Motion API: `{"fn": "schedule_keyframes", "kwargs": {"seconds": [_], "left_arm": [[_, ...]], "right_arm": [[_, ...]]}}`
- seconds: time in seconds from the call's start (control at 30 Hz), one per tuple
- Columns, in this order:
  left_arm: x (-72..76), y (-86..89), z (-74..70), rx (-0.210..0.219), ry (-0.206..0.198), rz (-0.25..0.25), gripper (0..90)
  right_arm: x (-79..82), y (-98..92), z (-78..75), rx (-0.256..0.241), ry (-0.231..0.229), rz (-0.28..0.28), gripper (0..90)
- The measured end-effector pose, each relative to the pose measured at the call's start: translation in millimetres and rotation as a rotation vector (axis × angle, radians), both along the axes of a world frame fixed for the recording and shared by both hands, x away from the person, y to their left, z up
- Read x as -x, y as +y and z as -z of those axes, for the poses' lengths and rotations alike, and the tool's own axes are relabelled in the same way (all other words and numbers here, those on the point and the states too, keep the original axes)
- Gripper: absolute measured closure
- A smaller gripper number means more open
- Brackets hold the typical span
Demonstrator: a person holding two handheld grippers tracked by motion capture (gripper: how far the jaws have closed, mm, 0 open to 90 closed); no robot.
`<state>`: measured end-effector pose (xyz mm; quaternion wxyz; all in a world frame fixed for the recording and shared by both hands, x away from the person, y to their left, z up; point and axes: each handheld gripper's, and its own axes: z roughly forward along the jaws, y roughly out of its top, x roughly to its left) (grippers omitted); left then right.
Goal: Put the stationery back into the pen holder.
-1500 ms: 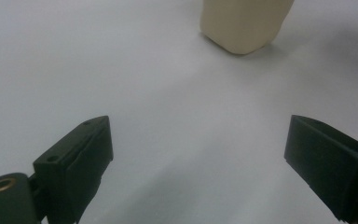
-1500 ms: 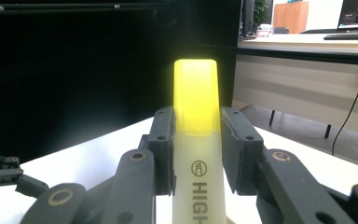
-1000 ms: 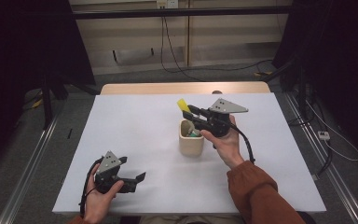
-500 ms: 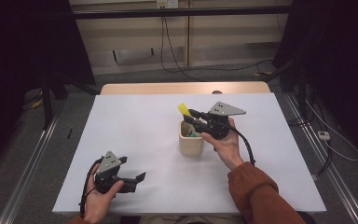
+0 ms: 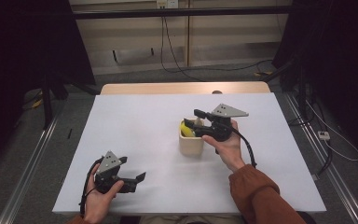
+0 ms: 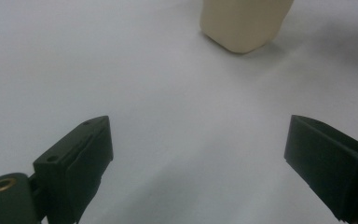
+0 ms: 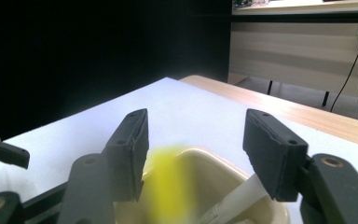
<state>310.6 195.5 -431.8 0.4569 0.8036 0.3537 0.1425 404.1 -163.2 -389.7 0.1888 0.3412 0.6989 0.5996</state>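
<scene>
The yellow item (image 5: 185,129) sits inside the cream cup (image 5: 191,144), at the cup's left side in the high view, with its top showing at the rim. In the right gripper view the yellow item (image 7: 168,184) appears as a blurred streak inside the cup (image 7: 270,210), just beside the inner face of the left-hand jaw and below both jaw tips; it touches neither jaw so far as can be seen. Its long axis runs roughly upright, leaning a little; which end is which cannot be told through the blur. A pale stick-like piece (image 7: 235,200) leans in the same cup, slanting up toward the right-hand jaw. The right gripper (image 5: 195,117) hovers directly over the cup mouth, jaws spread apart with nothing between them, pointing left across the table in the high view. The cup stands upright near the middle of the white table (image 5: 144,121). The left gripper (image 5: 137,179) rests low at the table's near left edge, well apart from the cup, its jaws spread wide over bare surface, aimed toward the cup (image 6: 244,23).
</scene>
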Motion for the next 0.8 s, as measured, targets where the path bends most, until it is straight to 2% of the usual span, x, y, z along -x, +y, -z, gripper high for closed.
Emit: {"fn": "schedule_keyframes", "kwargs": {"seconds": [0.2,0.33,0.5,0.7,0.8], "left_arm": [[0.0,0.3,-0.1,0.002,0.0,-0.001,7.8],[0.0,0.2,-0.2,0.004,0.001,-0.003,7.8],[-0.5,0.1,-0.6,0.002,0.001,-0.007,7.7],[-2.2,-0.4,-0.6,-0.001,0.002,-0.009,7.7],[-2.8,0.0,-0.3,0.0,0.003,-0.009,7.8]], "right_arm": [[4.1,0.0,-6.8,-0.003,-0.028,0.033,20.1],[5.1,-4.0,-10.1,0.013,-0.025,0.068,13.9],[4.4,-6.9,-9.8,0.044,-0.006,0.093,9.3],[5.0,-6.3,-8.9,0.081,0.012,0.092,7.1],[5.6,-8.1,-8.3,0.09,0.04,0.079,6.7]]}}
